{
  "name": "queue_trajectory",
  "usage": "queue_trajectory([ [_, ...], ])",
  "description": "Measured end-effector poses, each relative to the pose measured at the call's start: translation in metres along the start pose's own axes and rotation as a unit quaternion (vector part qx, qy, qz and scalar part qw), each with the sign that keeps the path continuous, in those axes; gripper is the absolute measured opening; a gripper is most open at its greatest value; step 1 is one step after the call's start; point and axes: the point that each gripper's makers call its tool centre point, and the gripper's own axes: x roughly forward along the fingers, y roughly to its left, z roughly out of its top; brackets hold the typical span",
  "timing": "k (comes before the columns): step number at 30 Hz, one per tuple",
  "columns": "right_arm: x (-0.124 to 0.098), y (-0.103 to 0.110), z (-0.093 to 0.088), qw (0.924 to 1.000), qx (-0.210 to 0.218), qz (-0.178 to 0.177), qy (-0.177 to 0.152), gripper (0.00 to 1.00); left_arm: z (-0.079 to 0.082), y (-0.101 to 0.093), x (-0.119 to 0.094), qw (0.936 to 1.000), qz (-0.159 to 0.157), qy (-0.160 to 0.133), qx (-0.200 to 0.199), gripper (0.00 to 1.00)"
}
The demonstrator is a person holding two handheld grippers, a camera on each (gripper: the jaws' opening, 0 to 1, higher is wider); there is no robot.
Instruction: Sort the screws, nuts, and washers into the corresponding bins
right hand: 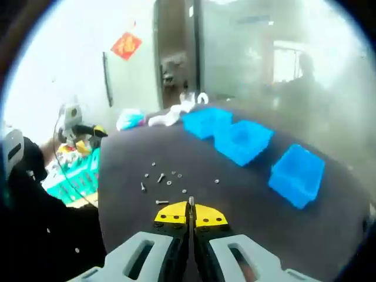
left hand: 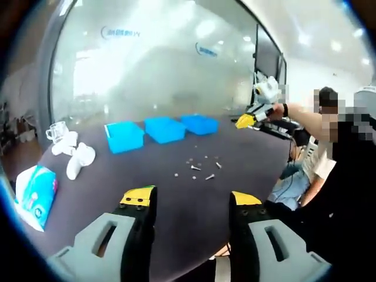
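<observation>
Small screws [left hand: 195, 168], nuts and washers lie loose on the dark round table [left hand: 117, 176], short of three blue bins [left hand: 164, 129] standing in a row. My left gripper [left hand: 191, 198] hangs open over the table's near edge with nothing between its yellow tips. My right gripper [left hand: 245, 120] enters from the right, held by a person's hand. In the right gripper view, the right gripper [right hand: 191, 212] is shut just short of the scattered screws [right hand: 161, 177]. A thin grey sliver shows at its seam; I cannot tell what it is. The bins [right hand: 242, 141] run off to the right there.
A tissue pack [left hand: 35, 194], two white controllers [left hand: 79, 160] and a clear cup [left hand: 57, 130] sit at the table's left. A seated person [left hand: 329, 153] is at the right. A green crate [right hand: 79, 170] stands beyond the table edge, beside another gripper [right hand: 76, 126].
</observation>
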Motion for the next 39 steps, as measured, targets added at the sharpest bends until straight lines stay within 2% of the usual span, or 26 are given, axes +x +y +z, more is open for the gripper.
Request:
queue_trajectory([
  [3, -0.019, 0.0, 0.004, 0.9985, 0.001, -0.03, -0.047, 0.0, 0.001, 0.001, 0.0, 0.9999, 0.007, 0.0, 0.008, 0.44],
  [5, -0.035, 0.001, 0.012, 0.9944, 0.028, -0.045, -0.092, 0.0, 0.001, 0.001, 0.0, 0.9998, 0.011, 0.003, 0.017, 0.44],
  [8, -0.054, -0.004, 0.013, 0.988, 0.021, -0.09, -0.124, 0.0, 0.004, 0.0, 0.0, 0.9999, 0.009, -0.005, 0.011, 0.44],
  [12, -0.074, -0.002, 0.015, 0.9764, 0.02, -0.136, -0.167, 0.0, 0.007, 0.002, 0.001, 0.9997, 0.017, -0.014, 0.009, 0.44],
  [16, -0.092, -0.006, 0.013, 0.96, 0.03, -0.187, -0.207, 0.0, 0.01, 0.004, 0.0, 0.9995, 0.022, -0.023, 0.005, 0.44],
  [18, -0.096, -0.006, 0.014, 0.9552, 0.034, -0.194, -0.22, 0.0, 0.012, 0.004, -0.001, 0.9993, 0.025, -0.026, 0.006, 0.44],
  [19, -0.1, -0.008, 0.018, 0.9492, 0.042, -0.202, -0.238, 0.0, 0.012, 0.004, -0.001, 0.9993, 0.027, -0.027, 0.006, 0.44],
  [20, -0.101, -0.01, 0.019, 0.9463, 0.047, -0.206, -0.245, 0.0, 0.013, 0.004, -0.002, 0.9992, 0.028, -0.028, 0.008, 0.44],
  [24, -0.101, -0.027, 0.028, 0.9381, 0.054, -0.226, -0.256, 0.0, 0.015, 0.004, -0.005, 0.9988, 0.034, -0.032, 0.014, 0.44],
  [30, -0.09, -0.055, 0.045, 0.9325, 0.049, -0.245, -0.261, 0.0, 0.015, 0.004, -0.011, 0.9984, 0.038, -0.038, 0.013, 0.44],
  [32, -0.084, -0.064, 0.048, 0.9326, 0.048, -0.248, -0.257, 0.0, 0.015, 0.006, -0.013, 0.9982, 0.044, -0.041, 0.009, 0.44],
  [34, -0.074, -0.073, 0.052, 0.9361, 0.042, -0.246, -0.248, 0.0, 0.017, 0.009, -0.016, 0.9974, 0.053, -0.048, 0.007, 0.44],
  [35, -0.068, -0.078, 0.053, 0.9387, 0.028, -0.246, -0.24, 0.0, 0.018, 0.01, -0.017, 0.9972, 0.056, -0.05, 0.006, 0.44],
  [39, -0.042, -0.101, 0.061, 0.942, 0.031, -0.248, -0.224, 0.0, 0.021, 0.01, -0.02, 0.9958, 0.068, -0.059, 0.013, 0.44],
])
